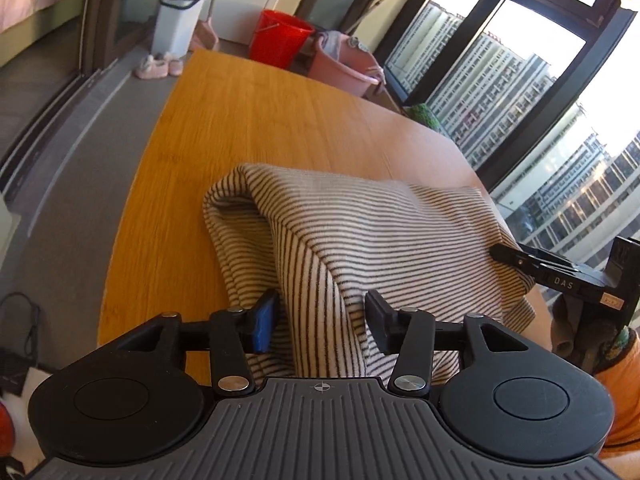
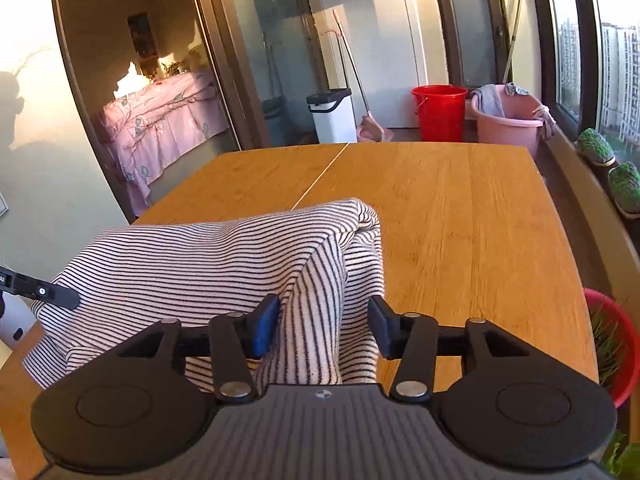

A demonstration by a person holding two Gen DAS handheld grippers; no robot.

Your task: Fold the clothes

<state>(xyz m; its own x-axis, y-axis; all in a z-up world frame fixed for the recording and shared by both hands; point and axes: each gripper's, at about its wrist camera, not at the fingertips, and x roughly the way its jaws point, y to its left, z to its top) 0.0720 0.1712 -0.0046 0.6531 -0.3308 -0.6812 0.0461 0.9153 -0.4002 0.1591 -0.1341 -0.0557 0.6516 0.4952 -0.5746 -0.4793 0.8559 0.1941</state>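
Observation:
A white garment with thin dark stripes [image 1: 380,232] [image 2: 200,256] lies bunched and tented up on a wooden table [image 1: 240,120] [image 2: 460,208]. My left gripper [image 1: 320,320] stands open at the garment's near left corner, a raised fold of cloth loose between its pads. My right gripper [image 2: 320,324] is open the same way at the near right corner, with a ridge of cloth between its jaws. Each gripper shows in the other's view: a right fingertip [image 1: 516,258] rests against the cloth's right edge, and a left fingertip [image 2: 52,292] against its left edge.
Beyond the table's far edge stand a red bucket [image 2: 438,112], a pink basin [image 2: 506,120] and a white bin [image 2: 332,116]. Pink slippers [image 1: 156,67] lie on the floor. Small plants [image 2: 596,146] line the window sill, and a red pot [image 2: 612,340] sits by the table's right side.

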